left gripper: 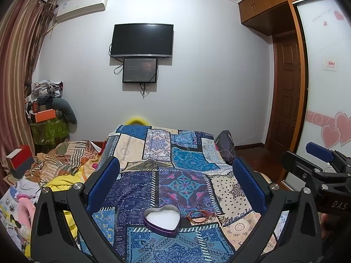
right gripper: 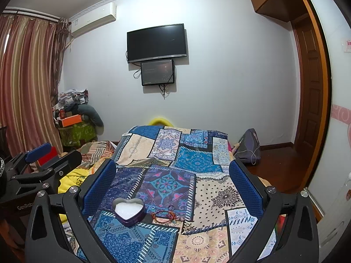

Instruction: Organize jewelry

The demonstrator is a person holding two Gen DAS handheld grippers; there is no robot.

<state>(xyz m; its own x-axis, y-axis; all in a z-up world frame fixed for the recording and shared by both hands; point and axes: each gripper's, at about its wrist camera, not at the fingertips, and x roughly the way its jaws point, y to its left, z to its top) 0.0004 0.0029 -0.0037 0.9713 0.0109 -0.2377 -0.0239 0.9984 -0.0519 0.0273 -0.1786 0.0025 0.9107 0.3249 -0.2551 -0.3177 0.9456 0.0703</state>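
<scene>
Both grippers [left gripper: 175, 184] [right gripper: 173, 182] hovering spread wide, empty | bracelets [right gripper: 164, 217] lying just right of heart tin [right gripper: 128, 211] on patchwork cloth [right gripper: 208, 197] | approaching low, pinching one band.

My left gripper [left gripper: 175, 186] is held level and pointing forward, its two blue-padded fingers [left gripper: 105, 179] spread wide apart with nothing between them. My right gripper [right gripper: 173, 184] sits just beside it in the same pose, jaws fully parted and empty. Each one shows at the edge of the other's wrist view, so I have them side by side and apart.
</scene>
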